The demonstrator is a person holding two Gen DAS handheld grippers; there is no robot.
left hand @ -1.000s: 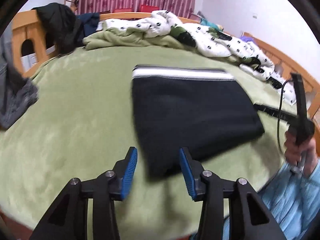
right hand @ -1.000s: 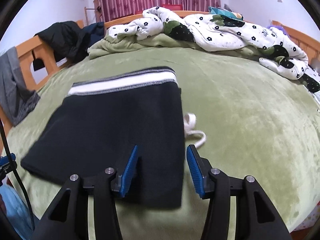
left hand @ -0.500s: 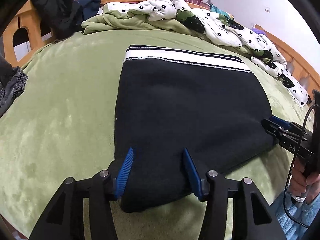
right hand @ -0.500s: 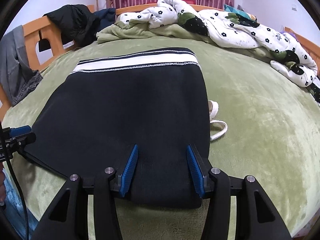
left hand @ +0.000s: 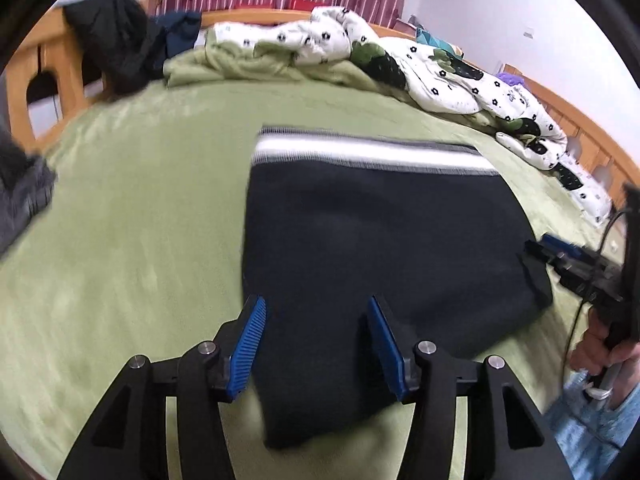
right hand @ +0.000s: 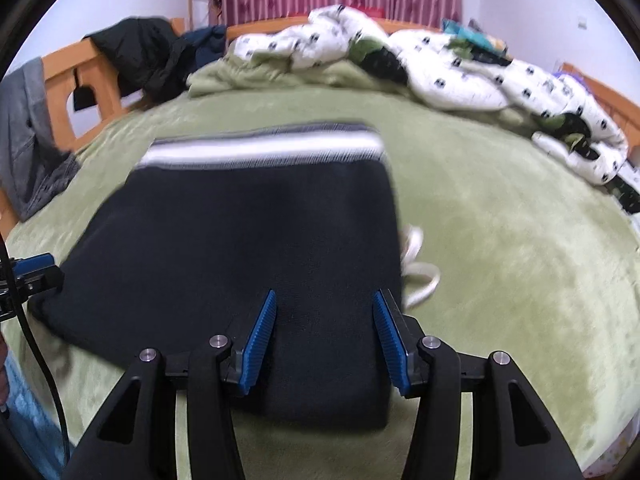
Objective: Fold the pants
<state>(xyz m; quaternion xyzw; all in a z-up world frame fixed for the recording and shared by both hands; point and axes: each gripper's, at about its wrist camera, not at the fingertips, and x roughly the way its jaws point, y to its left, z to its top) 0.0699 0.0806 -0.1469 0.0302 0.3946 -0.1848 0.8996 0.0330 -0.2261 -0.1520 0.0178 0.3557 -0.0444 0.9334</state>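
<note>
Pants: black pants (left hand: 380, 240), folded flat on the green bed (left hand: 132, 240).
Left gripper (left hand: 314, 338): released, over the near edge.
Right gripper (right hand: 323, 330): released, holding nothing.

Blurred waistband (right hand: 260, 150); drawstring (right hand: 418, 268) partly hidden

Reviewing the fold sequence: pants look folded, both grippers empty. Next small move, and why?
Probably tuck the white drawstring back under the pants. The pants lie as a flat rectangle on the green blanket, the left gripper and right gripper are open and hold nothing, and only the drawstring sticks out past the right edge.
</note>
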